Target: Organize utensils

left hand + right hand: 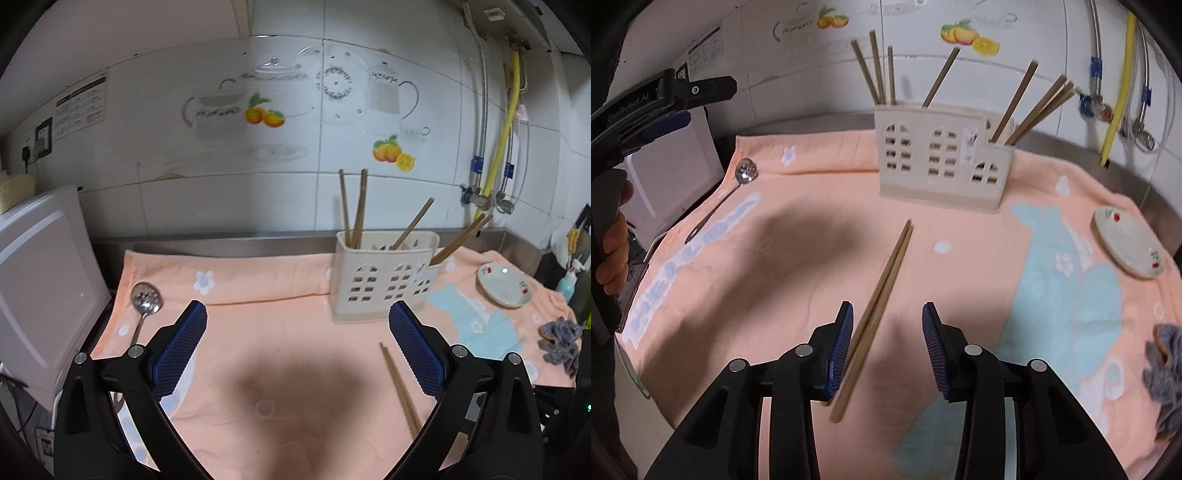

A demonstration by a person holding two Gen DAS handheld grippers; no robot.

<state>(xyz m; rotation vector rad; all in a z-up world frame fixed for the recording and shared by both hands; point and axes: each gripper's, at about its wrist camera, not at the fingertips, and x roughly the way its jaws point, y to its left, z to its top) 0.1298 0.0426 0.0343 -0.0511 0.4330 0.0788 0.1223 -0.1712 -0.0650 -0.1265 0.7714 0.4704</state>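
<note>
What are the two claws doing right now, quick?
Left gripper: open, holding nothing.
Right gripper: open, around the loose chopsticks on the towel, not gripping them.

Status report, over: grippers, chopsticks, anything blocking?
Both grippers open: left gripper, right gripper. Chopstick pair loose on towel, between right jaws. Path to holder unobstructed.

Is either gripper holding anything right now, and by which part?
Nothing is held. The left gripper is open over bare towel. The right gripper is open around the near end of the loose chopsticks, one pad beside them, not clamped.
</note>
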